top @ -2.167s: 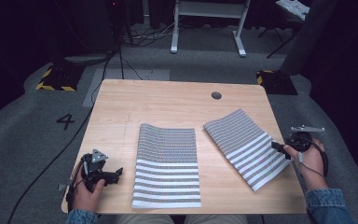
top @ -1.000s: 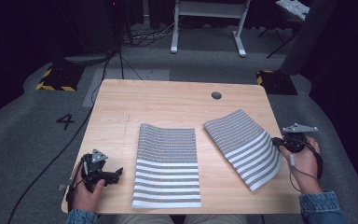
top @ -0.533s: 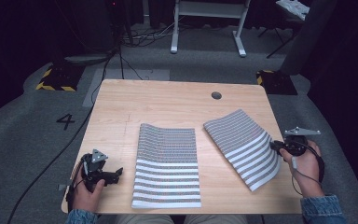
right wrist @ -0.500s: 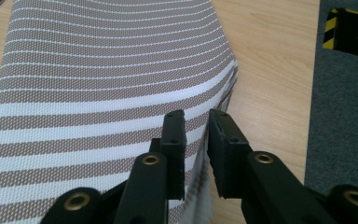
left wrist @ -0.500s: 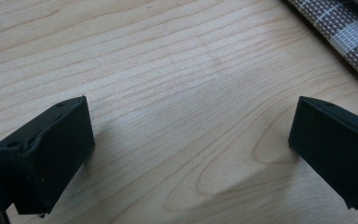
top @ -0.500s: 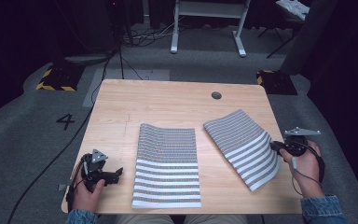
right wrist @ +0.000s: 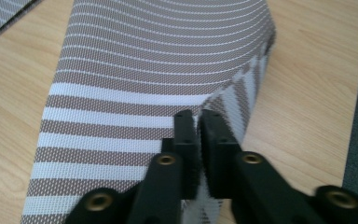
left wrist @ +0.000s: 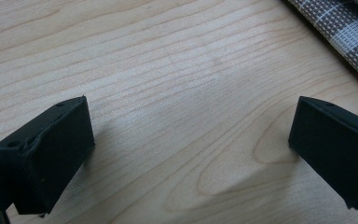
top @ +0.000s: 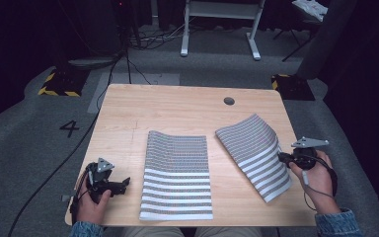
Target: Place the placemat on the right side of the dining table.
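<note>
The right gripper (top: 282, 157) is clamped on the right edge of the right mat (top: 254, 153), which lies askew near the table's (top: 177, 106) right edge; in the right gripper view its jaws stand pressed together on the fabric (right wrist: 158, 70), with that edge lifted and curling over. Against the frames of a second or two back, the right hand (top: 316, 170) has drawn slightly inward and the mat's far end has bowed up more, so the grasp looks settled and a lift or fold across seems to be starting. The left mat (top: 176, 175) lies flat near the middle of the front edge, unchanged. The left gripper (top: 123, 183) has not moved: it rests at the front left corner, jaws spread wide over bare wood, a corner of that mat (left wrist: 349, 32) just beyond them. I judge the work barely begun; the next move depends on the pinch holding as the mat swings.
</note>
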`<state>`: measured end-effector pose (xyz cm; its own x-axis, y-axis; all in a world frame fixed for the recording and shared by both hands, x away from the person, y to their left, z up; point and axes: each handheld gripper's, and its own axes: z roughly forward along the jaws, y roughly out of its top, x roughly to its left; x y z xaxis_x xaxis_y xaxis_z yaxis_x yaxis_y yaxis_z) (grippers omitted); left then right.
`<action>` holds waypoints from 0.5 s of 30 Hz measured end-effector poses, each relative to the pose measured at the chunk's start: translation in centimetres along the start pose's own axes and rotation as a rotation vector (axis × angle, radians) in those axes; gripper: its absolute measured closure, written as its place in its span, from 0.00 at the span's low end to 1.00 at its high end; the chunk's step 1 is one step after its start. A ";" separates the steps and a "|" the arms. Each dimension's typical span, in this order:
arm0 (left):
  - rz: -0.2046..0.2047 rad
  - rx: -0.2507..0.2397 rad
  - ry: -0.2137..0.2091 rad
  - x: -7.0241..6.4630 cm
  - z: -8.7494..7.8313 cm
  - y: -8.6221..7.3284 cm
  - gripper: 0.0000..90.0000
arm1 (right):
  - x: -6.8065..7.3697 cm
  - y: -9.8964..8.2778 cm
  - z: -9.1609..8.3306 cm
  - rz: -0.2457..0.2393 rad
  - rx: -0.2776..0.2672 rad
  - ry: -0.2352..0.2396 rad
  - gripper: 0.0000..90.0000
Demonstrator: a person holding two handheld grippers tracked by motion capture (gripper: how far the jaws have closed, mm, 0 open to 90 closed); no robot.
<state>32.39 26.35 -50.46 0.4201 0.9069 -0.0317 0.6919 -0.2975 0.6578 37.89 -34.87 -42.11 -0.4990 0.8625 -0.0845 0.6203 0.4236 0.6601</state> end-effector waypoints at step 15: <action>0.000 0.000 0.000 0.0 0.0 0.0 0.00 | -1.3 -1.4 -0.2 -0.096 0.052 -0.205 0.65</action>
<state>32.39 26.35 -50.46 0.4203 0.9068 -0.0319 0.6918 -0.2975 0.6579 37.57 -36.67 -42.71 -0.4273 0.8533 -0.2987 0.6085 0.5158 0.6031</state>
